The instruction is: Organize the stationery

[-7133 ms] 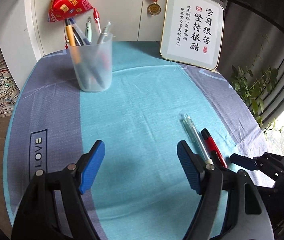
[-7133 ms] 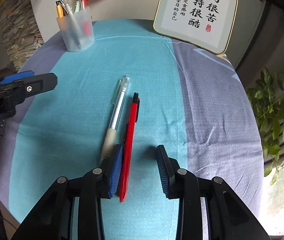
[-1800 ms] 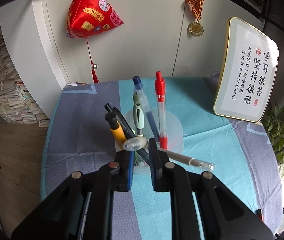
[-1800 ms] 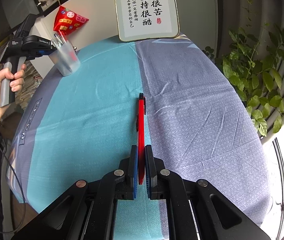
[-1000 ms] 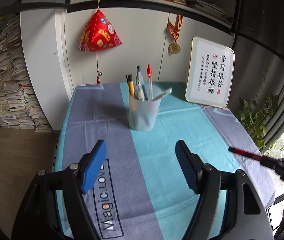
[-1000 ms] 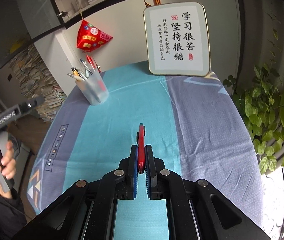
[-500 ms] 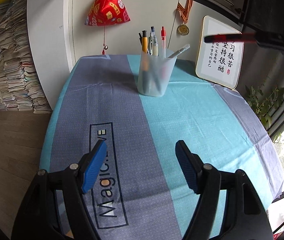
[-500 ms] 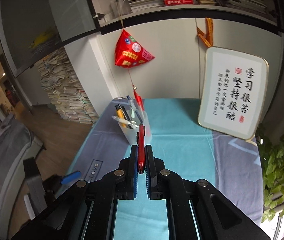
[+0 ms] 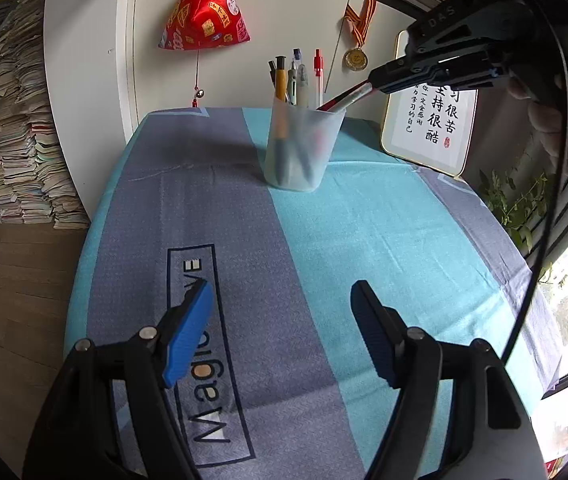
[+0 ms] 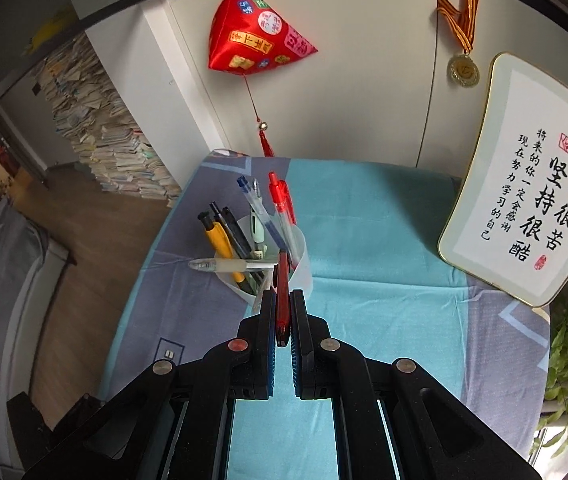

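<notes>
— Across the tablecloth [image 9: 383, 232], what have you got?
— I see the frosted pen cup [image 9: 301, 148] near the far edge, crowded with pens. My left gripper [image 9: 284, 334] hangs over the cloth near me, jaws spread wide, nothing between them.
— And your right?
— My right gripper [image 10: 283, 320] is clamped on the red pen [image 10: 282, 280] — tip angled down at the cup's rim.

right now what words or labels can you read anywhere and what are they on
"Magic.LOVE" on the tablecloth, partly hidden by the left claw.
"学习很苦 坚持很酷", with smaller "将来的你一定会感谢现在努力学习的自己", on the framed plaque.
"DAS" on the right claw's body.
Red pouch patches and the medal: too small to read.
</notes>
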`<action>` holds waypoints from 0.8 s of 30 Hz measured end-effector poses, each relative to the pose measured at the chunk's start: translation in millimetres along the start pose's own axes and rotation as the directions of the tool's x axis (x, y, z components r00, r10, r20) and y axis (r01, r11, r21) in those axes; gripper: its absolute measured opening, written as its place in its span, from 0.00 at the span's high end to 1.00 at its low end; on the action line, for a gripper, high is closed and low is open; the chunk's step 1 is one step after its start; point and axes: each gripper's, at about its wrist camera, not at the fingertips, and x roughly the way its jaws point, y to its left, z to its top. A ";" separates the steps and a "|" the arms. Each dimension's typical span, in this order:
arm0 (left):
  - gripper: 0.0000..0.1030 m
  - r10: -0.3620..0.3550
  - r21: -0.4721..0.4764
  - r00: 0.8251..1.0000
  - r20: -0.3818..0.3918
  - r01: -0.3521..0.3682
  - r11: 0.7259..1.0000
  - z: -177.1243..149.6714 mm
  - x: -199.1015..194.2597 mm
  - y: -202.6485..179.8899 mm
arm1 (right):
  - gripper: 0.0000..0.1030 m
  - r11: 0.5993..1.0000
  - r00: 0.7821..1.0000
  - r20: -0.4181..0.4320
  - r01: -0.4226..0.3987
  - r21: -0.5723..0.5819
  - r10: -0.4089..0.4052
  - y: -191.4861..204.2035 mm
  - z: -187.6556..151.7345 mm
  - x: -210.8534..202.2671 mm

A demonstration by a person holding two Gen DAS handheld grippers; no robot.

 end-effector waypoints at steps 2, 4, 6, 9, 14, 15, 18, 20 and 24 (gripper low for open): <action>0.31 0.003 0.005 1.000 0.000 -0.003 1.000 -1.1 -1.0 -0.5 | 0.94 1.000 1.000 -0.014 -0.002 0.007 0.003 2.0 3.0 7.8; 0.31 0.006 0.007 1.000 -0.001 -0.006 1.000 -1.6 -2.1 -0.9 | 0.94 0.999 1.000 -0.001 -0.008 0.043 0.008 2.6 3.6 11.6; 0.31 0.007 0.001 1.000 -0.003 -0.007 1.000 -2.5 -2.5 0.2 | 0.93 0.998 1.000 0.014 -0.014 0.068 0.013 4.5 4.1 15.4; 0.31 0.003 -0.008 1.000 -0.011 -0.003 1.000 -4.6 -3.3 1.7 | 0.92 0.995 0.999 0.026 -0.028 0.093 0.025 6.7 4.9 21.5; 0.31 0.000 -0.015 1.000 -0.018 0.000 1.000 -7.3 -4.7 4.0 | 0.89 0.987 0.993 0.102 -0.066 0.149 0.051 4.5 5.9 14.2; 0.31 -0.001 -0.014 1.000 -0.020 0.001 1.000 -7.5 -4.6 3.9 | 0.89 0.985 0.991 0.129 -0.067 0.159 0.046 4.2 6.2 9.6; 0.31 0.004 -0.007 1.000 -0.022 -0.005 1.000 -8.2 -5.0 2.6 | 0.83 0.990 0.982 0.191 -0.033 0.138 0.006 10.2 9.4 -6.0; 0.31 0.003 -0.002 1.000 -0.021 -0.004 1.000 -8.3 -6.1 0.8 | 0.73 0.992 0.970 0.241 -0.020 0.122 -0.010 14.8 10.2 -19.0; 0.31 0.003 0.003 1.000 -0.011 -0.003 1.000 -7.4 -10.1 -2.6 | 0.54 0.996 0.940 0.338 0.016 0.092 -0.046 26.2 7.3 -47.4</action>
